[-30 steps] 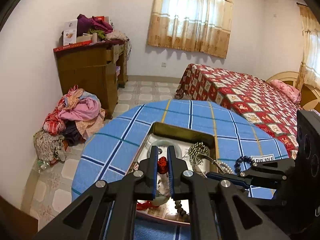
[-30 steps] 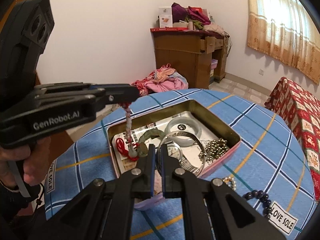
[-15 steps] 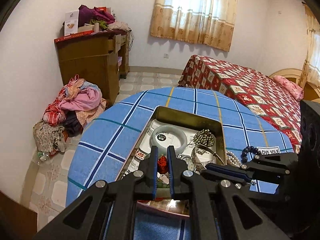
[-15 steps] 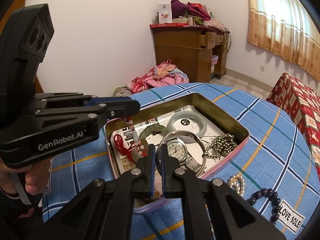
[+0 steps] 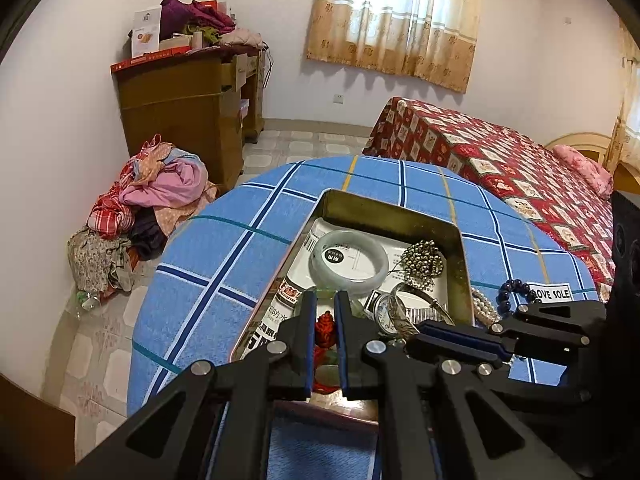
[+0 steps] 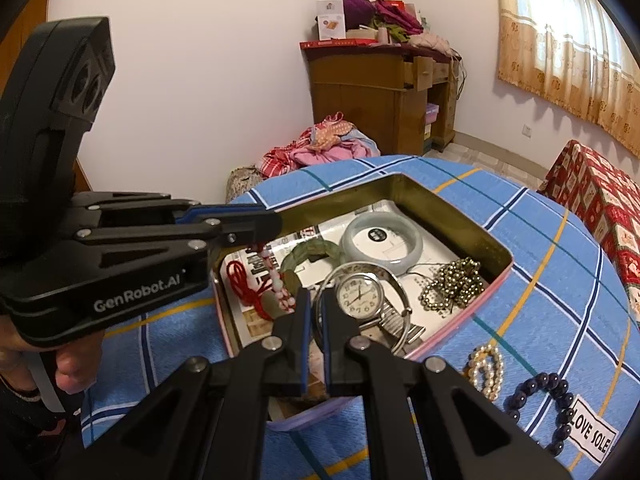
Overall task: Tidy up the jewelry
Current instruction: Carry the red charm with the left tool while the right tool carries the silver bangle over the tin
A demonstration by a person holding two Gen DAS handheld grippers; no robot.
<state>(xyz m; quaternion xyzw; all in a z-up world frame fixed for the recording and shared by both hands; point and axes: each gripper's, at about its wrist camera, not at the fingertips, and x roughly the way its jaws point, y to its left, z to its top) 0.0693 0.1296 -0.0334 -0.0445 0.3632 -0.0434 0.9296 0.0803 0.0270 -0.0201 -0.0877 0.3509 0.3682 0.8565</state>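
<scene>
An open metal tin [image 6: 460, 216] [image 5: 400, 210] sits on the blue checked table. It holds a pale jade bangle [image 6: 382, 242] [image 5: 348, 262], a green bangle [image 6: 308, 252], a gold bead chain [image 6: 452, 284] [image 5: 424, 260] and a wristwatch [image 6: 358, 294]. My left gripper [image 5: 322, 312] [image 6: 264, 232] is shut on a red-corded bead necklace [image 6: 272, 284] [image 5: 324, 326] whose lower end lies in the tin's left part. My right gripper [image 6: 316, 308] [image 5: 436, 334] is shut on a silver bangle [image 6: 400, 304] over the tin's near edge.
A pearl bracelet [image 6: 486, 368] and a dark bead bracelet [image 6: 540, 404] lie on the table right of the tin, near a "LOVE SOLE" label [image 6: 592, 428]. A clothes pile [image 5: 148, 200], wooden desk [image 5: 188, 116] and bed [image 5: 500, 160] stand beyond the table.
My left gripper has lowered the necklace, so it now rests in the tin. Both grippers have come down closer to the tin. The right grip on the silver bangle is unchanged.
</scene>
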